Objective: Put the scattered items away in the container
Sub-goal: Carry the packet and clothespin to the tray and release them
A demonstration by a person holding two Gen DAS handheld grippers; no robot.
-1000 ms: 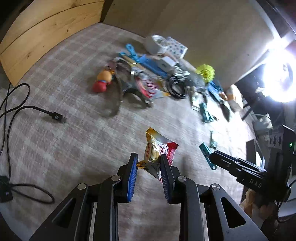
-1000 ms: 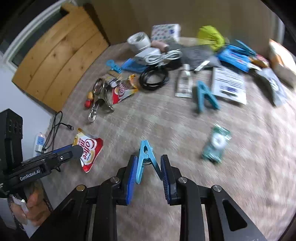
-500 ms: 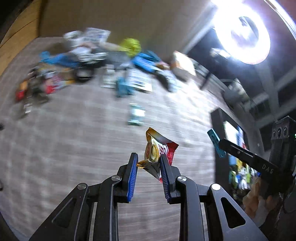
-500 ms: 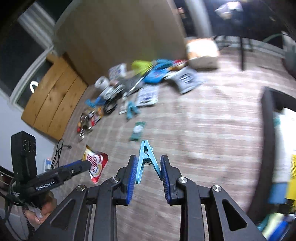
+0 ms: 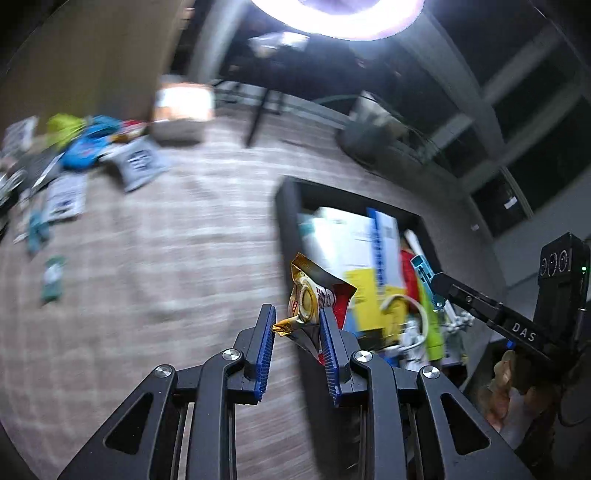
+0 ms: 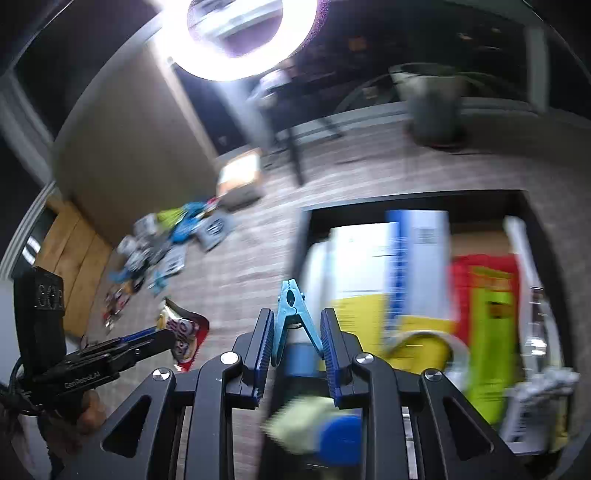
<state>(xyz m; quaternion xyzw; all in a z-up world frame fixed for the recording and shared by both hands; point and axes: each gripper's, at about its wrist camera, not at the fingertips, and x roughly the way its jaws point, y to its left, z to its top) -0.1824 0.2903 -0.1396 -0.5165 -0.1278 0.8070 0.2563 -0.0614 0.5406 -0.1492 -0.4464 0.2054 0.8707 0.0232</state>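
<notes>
My left gripper (image 5: 297, 314) is shut on a red and gold coffee sachet (image 5: 314, 299), held beside the left wall of the dark container (image 5: 286, 206). The container holds several boxes and packets. My right gripper (image 6: 297, 317) is shut on a blue clothes peg (image 6: 293, 306) and hovers over the container's (image 6: 406, 197) near left part. In the right wrist view the left gripper (image 6: 162, 338) with the sachet (image 6: 184, 332) shows at the lower left. In the left wrist view the right gripper (image 5: 443, 284) carries the peg (image 5: 423, 269) above the container. Scattered items (image 5: 81, 151) lie blurred on the carpet at the far left.
A bright ring light (image 5: 340, 18) on a stand (image 5: 258, 114) glares at the top. A cardboard box (image 5: 183, 110) sits behind the scattered pile (image 6: 173, 236). A grey bin (image 6: 432, 103) stands beyond the container. A wooden panel (image 6: 70, 251) lines the far left.
Both grippers have swung away from the scattered pile across the carpet to the container, each still gripping its item. The container has come into both views.
</notes>
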